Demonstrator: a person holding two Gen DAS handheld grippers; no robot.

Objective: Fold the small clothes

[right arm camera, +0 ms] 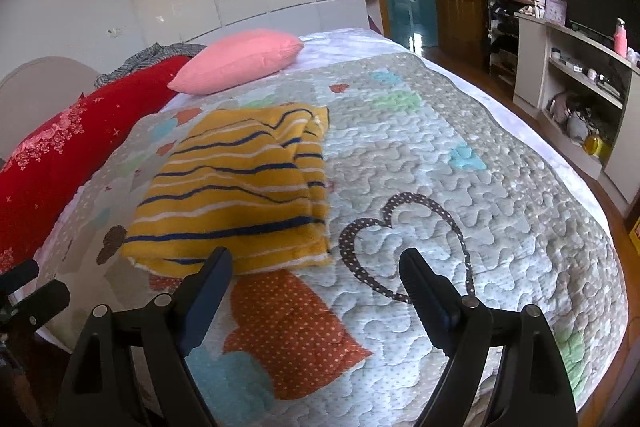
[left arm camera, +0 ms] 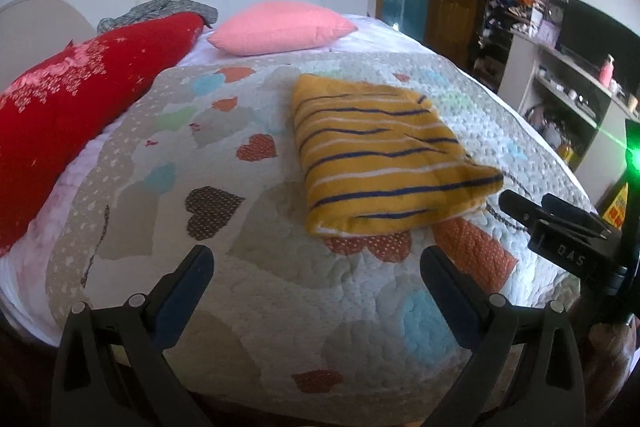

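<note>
The left gripper (left arm camera: 316,259) is sitting lowest in its own view, its two black plastic fingers with dark blue pads spread wide and holding nothing. It is hovering over the quilt (left arm camera: 280,307), a stitched, puffy cover patched with hearts in orange dots, brown dots, teal and green.

The right gripper (right arm camera: 316,263) is likewise gaping, jaws apart and empty, above an orange dotted heart and a large outline heart in brown dotted fabric. Its left finger (right arm camera: 208,287) is overlapping the near edge of the shirt (right arm camera: 236,187) in the picture; whether it is touching the cloth I cannot tell.

The shirt is lying folded on the quilt, a soft, fuzzy knit in mustard yellow with thin navy and white stripes. It is forming a rough rectangle of several layers, the near fold thick and rounded, the stripes slightly wavy. From the left wrist view it (left arm camera: 384,155) is resting just beyond the fingers, and the right gripper's closer black parts are poking in beside its right corner.

Farther back, a smooth pink pillow (left arm camera: 280,29) is lying near the head of the bed, and a red blanket (left arm camera: 72,99) with pale floral print is bunching along the left side.
</note>
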